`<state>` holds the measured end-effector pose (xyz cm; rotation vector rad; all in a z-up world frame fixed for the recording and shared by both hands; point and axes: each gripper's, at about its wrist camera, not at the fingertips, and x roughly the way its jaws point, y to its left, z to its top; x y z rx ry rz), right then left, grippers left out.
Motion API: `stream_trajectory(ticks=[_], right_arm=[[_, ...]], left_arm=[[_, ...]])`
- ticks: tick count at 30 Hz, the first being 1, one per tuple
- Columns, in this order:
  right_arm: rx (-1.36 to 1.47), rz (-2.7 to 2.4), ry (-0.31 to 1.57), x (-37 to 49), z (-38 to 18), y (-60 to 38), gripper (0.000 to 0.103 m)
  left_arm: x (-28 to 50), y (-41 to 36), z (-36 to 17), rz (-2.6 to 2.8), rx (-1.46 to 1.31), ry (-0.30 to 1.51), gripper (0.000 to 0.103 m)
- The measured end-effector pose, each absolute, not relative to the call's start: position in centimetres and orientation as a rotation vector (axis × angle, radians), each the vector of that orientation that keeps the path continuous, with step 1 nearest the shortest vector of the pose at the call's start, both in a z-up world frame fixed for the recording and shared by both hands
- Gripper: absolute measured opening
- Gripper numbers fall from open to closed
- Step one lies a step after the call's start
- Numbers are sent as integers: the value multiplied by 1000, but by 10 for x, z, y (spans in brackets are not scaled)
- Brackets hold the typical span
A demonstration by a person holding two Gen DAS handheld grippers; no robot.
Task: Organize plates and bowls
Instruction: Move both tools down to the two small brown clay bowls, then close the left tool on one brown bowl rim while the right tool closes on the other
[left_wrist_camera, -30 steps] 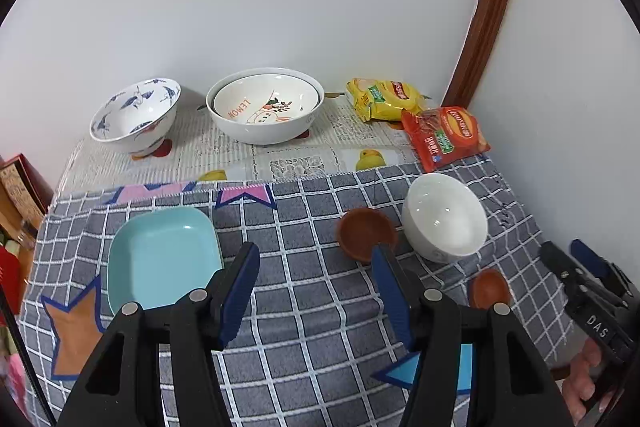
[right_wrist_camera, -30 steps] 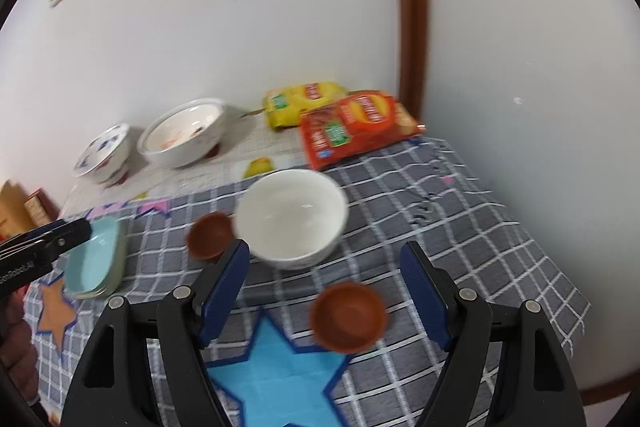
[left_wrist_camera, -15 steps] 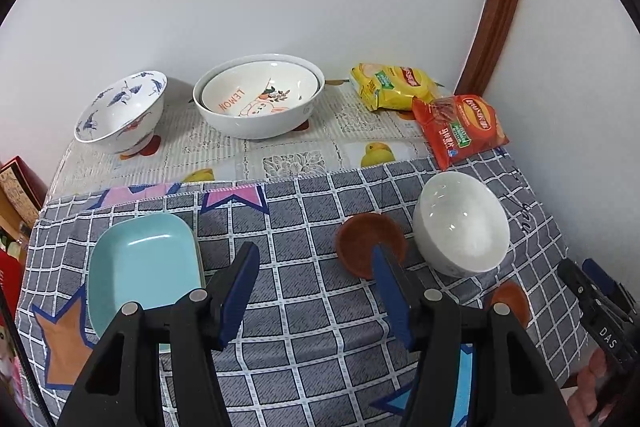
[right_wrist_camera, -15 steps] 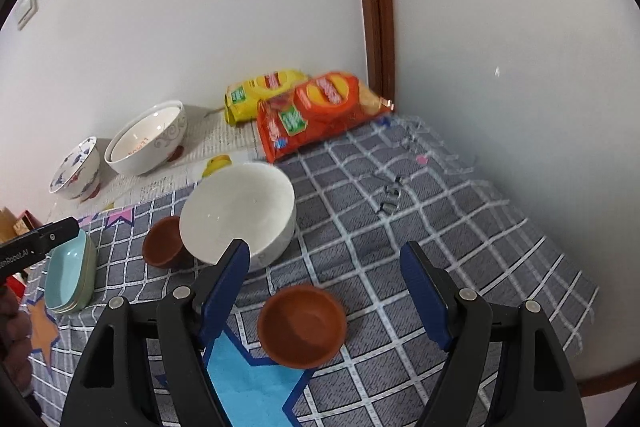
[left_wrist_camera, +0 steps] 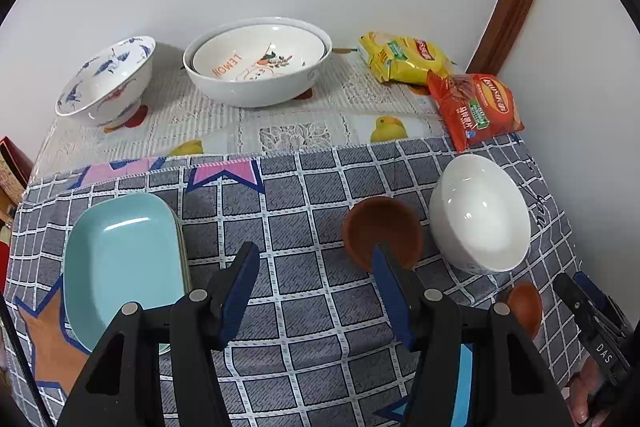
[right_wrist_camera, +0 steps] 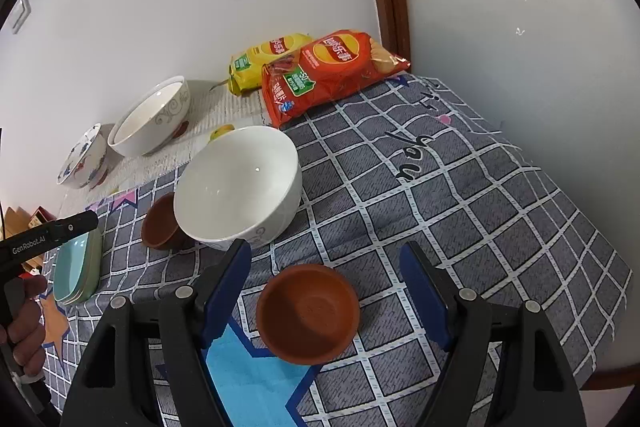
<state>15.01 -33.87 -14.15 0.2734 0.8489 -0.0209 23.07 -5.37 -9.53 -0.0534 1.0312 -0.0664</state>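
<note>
Both grippers' jaws gape, holding nothing.

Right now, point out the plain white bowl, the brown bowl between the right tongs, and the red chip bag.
plain white bowl [right_wrist_camera: 240, 183], right wrist view, inner wall
brown bowl [right_wrist_camera: 307, 311], right wrist view, inside bottom
red chip bag [right_wrist_camera: 328, 75], right wrist view, front face
</note>
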Motion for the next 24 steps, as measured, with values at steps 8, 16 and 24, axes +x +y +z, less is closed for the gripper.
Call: stream_trajectory(ticks=[8,16,24], right_arm=[[246,-54,886,152,-155,-348,68],[241,-33,946,148,-171,-351,55],[259,-18,981,147,-182,-354,43]], left_arm=[[240,-58,-110,-81,-67,1055,55],[250,-73,-124,-99,-63,1077,55],[259,-77,-138,-100,-77,1101,55]])
